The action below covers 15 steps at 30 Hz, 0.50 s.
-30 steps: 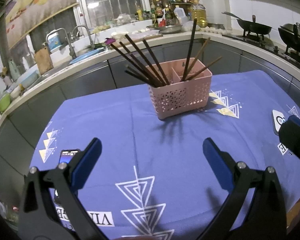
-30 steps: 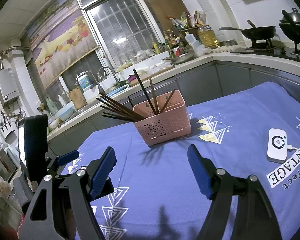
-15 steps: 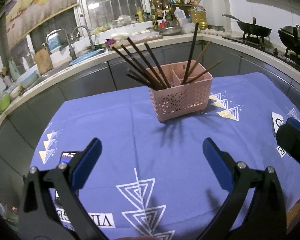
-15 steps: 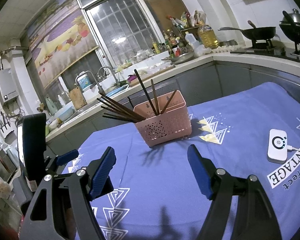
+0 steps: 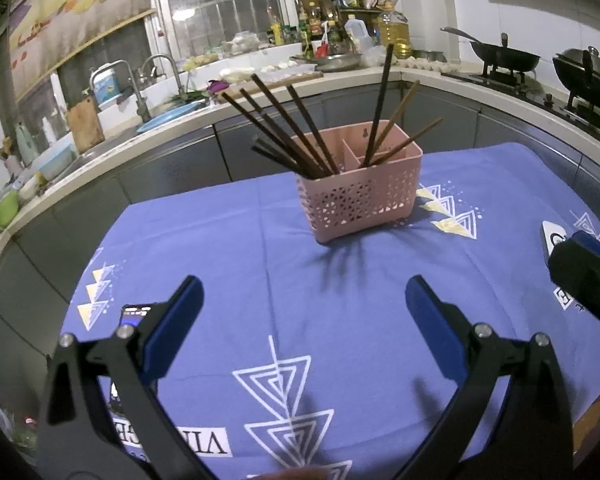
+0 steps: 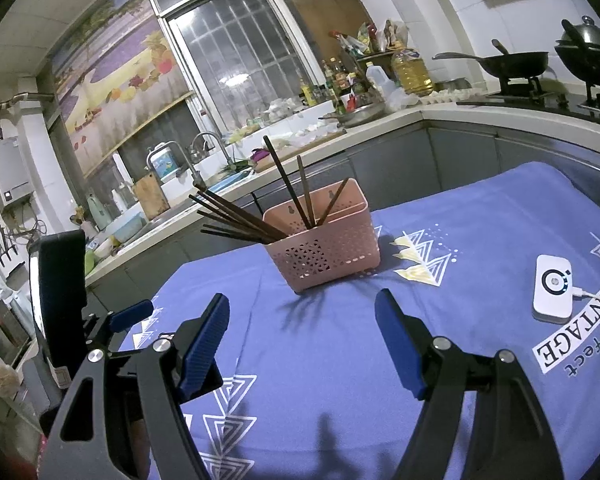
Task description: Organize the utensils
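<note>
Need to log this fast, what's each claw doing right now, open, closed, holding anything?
Left claw: open, holding nothing.
Right claw: open, holding nothing.

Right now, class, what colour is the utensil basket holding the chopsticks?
Pink utensil basket, clearest in the left wrist view.

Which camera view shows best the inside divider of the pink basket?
The left wrist view: it looks down into the pink basket, so the divider between its compartments shows. The right wrist view sees the basket lower, from the side; chopsticks and front wall hide the divider.
</note>
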Available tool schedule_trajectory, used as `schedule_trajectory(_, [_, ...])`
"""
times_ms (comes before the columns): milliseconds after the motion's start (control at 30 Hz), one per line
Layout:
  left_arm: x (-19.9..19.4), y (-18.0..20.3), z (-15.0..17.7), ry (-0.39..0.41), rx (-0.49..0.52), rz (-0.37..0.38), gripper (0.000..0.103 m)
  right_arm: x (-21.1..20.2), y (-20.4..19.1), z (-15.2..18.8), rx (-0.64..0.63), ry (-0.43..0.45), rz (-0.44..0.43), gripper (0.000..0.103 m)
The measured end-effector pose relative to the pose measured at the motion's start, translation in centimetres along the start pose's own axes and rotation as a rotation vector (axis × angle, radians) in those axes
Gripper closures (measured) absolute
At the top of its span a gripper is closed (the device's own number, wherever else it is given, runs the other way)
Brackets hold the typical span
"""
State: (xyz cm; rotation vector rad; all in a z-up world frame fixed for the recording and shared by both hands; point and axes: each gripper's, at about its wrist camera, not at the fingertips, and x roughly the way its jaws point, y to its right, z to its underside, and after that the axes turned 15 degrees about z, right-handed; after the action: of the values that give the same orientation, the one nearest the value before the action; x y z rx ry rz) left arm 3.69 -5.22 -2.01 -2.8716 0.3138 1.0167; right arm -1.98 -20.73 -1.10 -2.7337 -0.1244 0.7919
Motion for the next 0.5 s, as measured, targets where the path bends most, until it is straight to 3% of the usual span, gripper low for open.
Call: schedule_trajectory(500, [-0.22, -0.59, 0.10, 0.001, -0.025, 0.007, 0.006, 0.24, 0.09, 0.58, -0.006, 0.001, -0.011, 0.028])
